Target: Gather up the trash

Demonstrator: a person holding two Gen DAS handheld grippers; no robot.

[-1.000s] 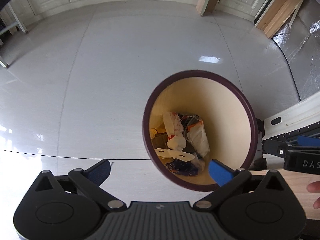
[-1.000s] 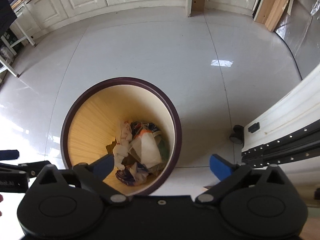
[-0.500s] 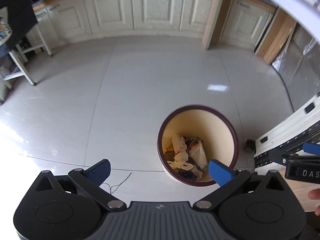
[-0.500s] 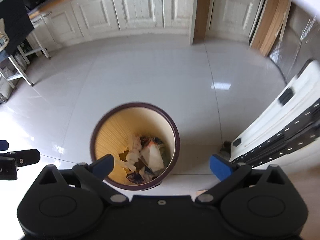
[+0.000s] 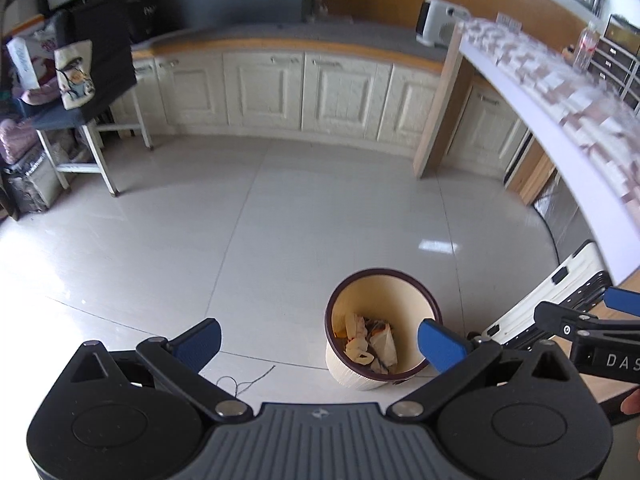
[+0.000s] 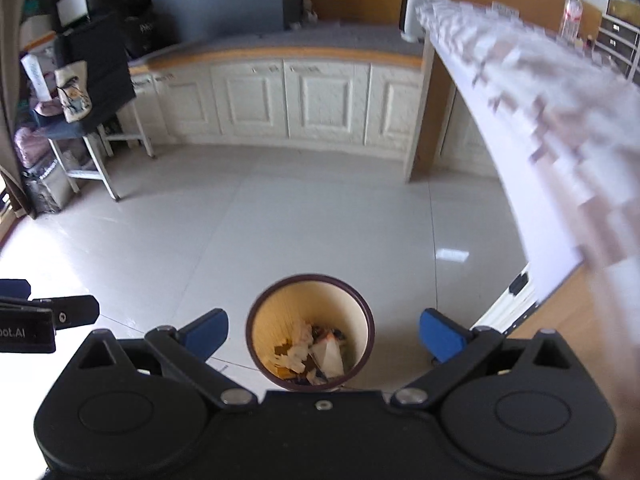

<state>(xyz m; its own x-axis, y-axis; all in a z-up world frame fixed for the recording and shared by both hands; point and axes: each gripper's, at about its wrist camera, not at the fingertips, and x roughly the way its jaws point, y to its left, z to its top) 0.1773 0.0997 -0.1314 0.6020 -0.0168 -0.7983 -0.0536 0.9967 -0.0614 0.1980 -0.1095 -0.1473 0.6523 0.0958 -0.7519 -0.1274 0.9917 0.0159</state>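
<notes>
The tiled floor [image 5: 280, 216] is lying wide and bare across the middle of the kitchen, so there is plenty of room to swing either tool out toward the cream cabinets [image 5: 304, 92] at the far wall. To the right a white-edged worktop [image 5: 560, 148] is jutting in overhead, and its edge is the thing to mind when rising on that side; its surface is blurred, so I cannot tell what is lying on it. At the left a small metal-legged table [image 5: 80, 120] is carrying bags, well apart from the action.

The waste bin [image 6: 310, 332] is standing on the floor just beside the white appliance [image 5: 560, 292], and the trash [image 6: 312, 354], crumpled paper and wrappers, is sitting in its bottom. The left gripper [image 5: 318, 340] and the right gripper [image 6: 324, 332] are both hanging above it with fingers spread wide and nothing between them. To my eye one drop looks finished; the next move is calling for finding another scrap, probably up on that worktop. A thin dark thread [image 5: 244, 380] is lying on the tiles near the bin.
</notes>
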